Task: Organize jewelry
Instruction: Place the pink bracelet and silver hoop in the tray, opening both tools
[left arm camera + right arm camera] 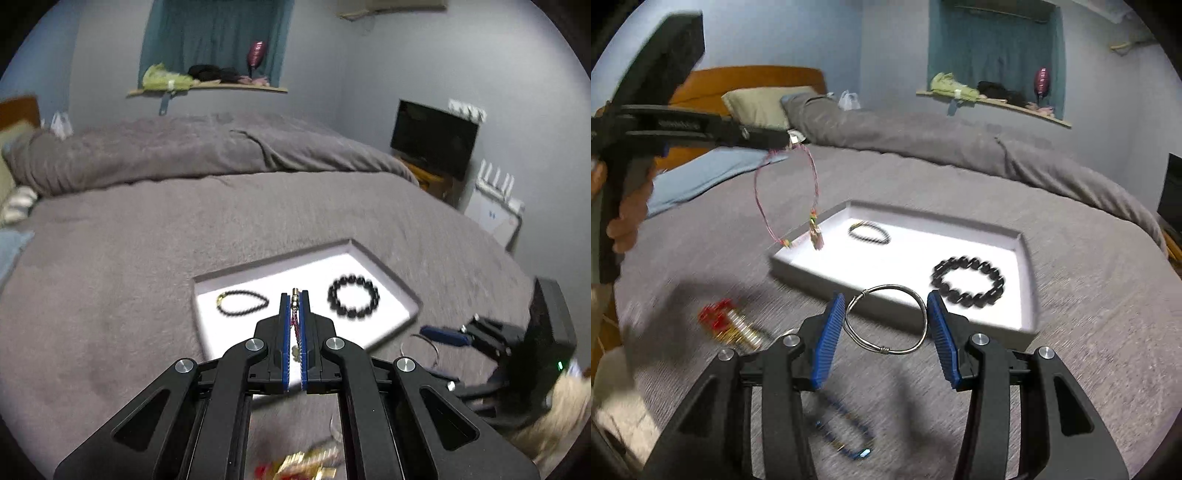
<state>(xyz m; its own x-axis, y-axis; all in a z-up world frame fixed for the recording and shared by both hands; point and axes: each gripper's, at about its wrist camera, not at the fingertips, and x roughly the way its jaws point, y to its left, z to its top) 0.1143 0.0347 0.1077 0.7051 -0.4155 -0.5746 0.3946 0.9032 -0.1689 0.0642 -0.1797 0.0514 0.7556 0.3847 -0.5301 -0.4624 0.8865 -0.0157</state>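
Up above the bed (1071,229), the left gripper (294,295) fingers pinch a pink cord bracelet (786,199) beside the white tray (997,317); the right gripper (886,314) fingers gape around a wire bangle (886,319).

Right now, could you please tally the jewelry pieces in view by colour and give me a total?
Black beaded bracelets in the white tray: 2 (thin, chunky)
Pink cord bracelet, held by the left gripper: 1
Silver wire bangle: 1
Red-and-gold piece: 1
Blue beaded bracelet: 1
Total: 6
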